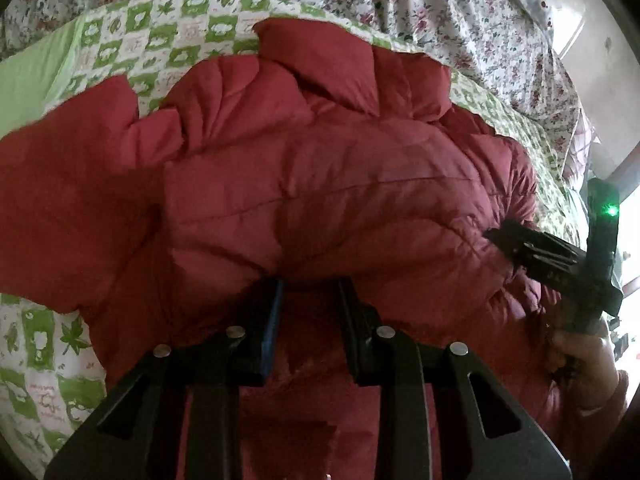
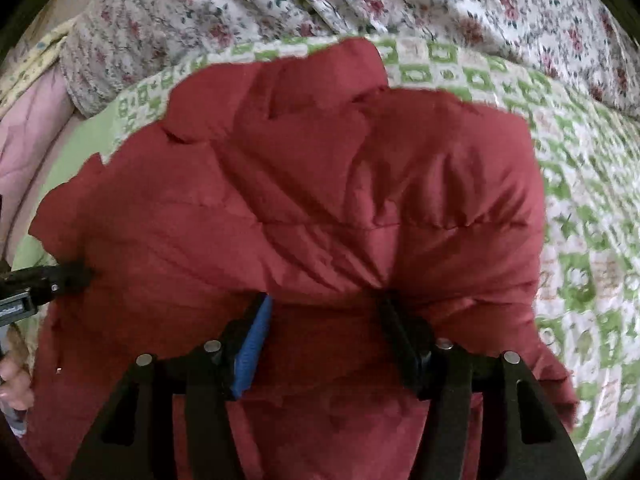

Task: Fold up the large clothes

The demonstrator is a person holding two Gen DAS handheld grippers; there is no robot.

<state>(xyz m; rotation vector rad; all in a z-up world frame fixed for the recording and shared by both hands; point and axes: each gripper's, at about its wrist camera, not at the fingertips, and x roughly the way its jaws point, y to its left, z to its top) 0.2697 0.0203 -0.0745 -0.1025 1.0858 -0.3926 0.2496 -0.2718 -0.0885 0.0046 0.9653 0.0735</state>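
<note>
Red puffer jacket (image 1: 320, 184) on green-checked quilt (image 1: 132, 40); left claw (image 1: 310, 292) and right claw (image 2: 324, 308) each clamped on its padding

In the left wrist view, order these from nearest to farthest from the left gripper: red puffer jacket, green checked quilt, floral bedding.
1. Red puffer jacket: bunched between the fingers of the left gripper.
2. Green checked quilt: under the jacket, showing around it.
3. Floral bedding: beyond the quilt, along the top.
</note>
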